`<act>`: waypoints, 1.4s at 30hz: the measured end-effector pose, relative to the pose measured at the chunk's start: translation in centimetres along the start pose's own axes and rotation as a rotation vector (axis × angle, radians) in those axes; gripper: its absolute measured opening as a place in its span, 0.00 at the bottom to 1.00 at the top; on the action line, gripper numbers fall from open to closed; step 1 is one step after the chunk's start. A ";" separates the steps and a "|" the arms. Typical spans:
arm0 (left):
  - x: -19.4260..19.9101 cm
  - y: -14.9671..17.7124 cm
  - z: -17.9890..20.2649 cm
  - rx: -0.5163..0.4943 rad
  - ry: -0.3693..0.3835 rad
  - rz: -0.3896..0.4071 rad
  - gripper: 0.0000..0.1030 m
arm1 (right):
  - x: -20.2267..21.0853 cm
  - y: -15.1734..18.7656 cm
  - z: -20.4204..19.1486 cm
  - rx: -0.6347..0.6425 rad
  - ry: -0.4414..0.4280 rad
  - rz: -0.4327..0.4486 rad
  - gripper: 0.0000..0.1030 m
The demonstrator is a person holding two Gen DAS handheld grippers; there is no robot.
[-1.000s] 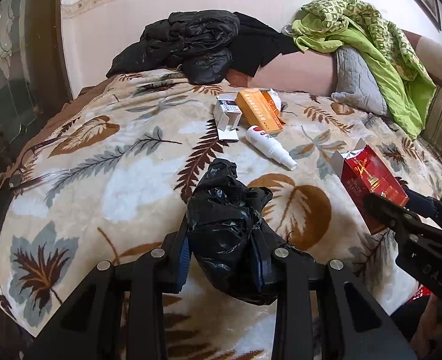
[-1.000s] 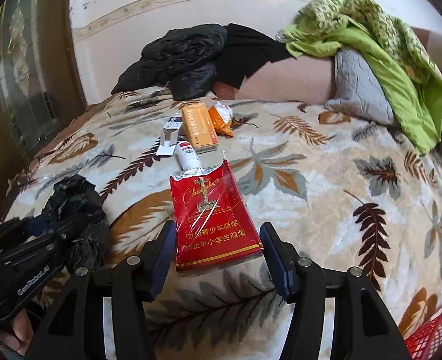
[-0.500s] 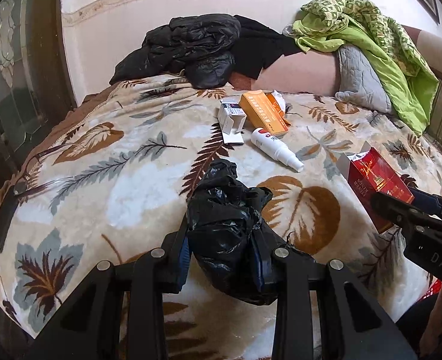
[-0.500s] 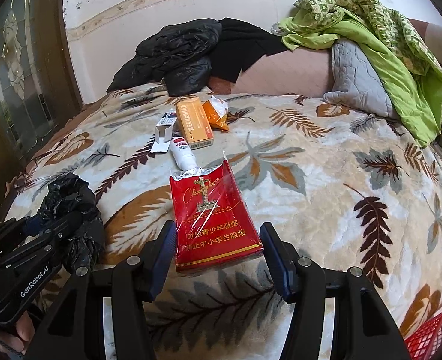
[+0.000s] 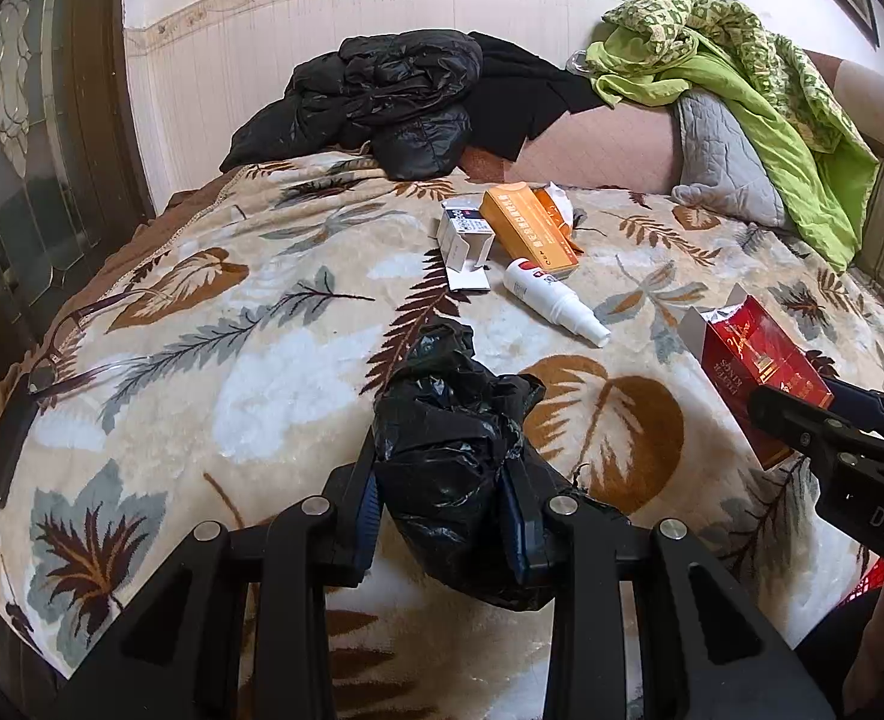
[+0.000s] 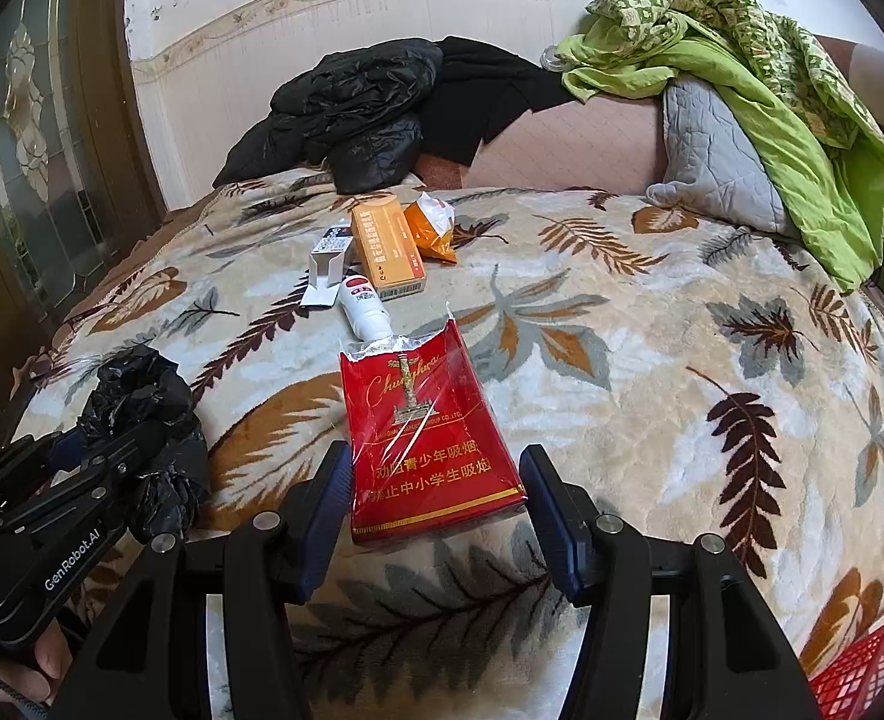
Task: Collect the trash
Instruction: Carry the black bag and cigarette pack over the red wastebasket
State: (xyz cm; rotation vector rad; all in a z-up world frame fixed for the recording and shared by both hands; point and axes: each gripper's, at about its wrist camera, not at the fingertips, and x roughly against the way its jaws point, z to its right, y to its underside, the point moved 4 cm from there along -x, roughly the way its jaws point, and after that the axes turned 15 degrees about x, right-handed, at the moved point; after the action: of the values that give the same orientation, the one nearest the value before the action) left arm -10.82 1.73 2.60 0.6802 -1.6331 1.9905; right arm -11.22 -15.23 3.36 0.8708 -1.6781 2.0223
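The red basket (image 6: 874, 654) is cut off at the lower right corner. Left gripper (image 5: 445, 504), tilted down over the bed (image 5: 261, 360), has its jaws clamped on the black trash bag (image 5: 454, 456). Right gripper (image 6: 435, 498) tilts likewise; its jaws flank the red cigarette pack (image 6: 429, 438) at centre frame, contact unclear.

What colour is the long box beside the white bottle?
Orange box, clearest in the right wrist view.
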 end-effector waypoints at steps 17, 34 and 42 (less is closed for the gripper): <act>0.1 0.1 0.1 -0.001 0.000 0.001 0.31 | 0.3 -0.1 0.1 -0.006 0.001 0.010 0.59; 1.9 0.1 2.5 -0.064 0.071 0.000 0.31 | 4.8 2.0 2.6 -0.122 -0.014 0.010 0.60; 3.8 1.2 7.0 -0.127 0.188 -0.044 0.31 | 9.0 4.5 5.8 -0.142 0.070 0.017 0.60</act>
State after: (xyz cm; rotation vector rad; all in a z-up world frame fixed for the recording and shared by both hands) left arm -13.98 -5.22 5.30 0.4635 -1.6012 1.8415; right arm -19.47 -22.77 6.61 0.7313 -1.7708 1.8951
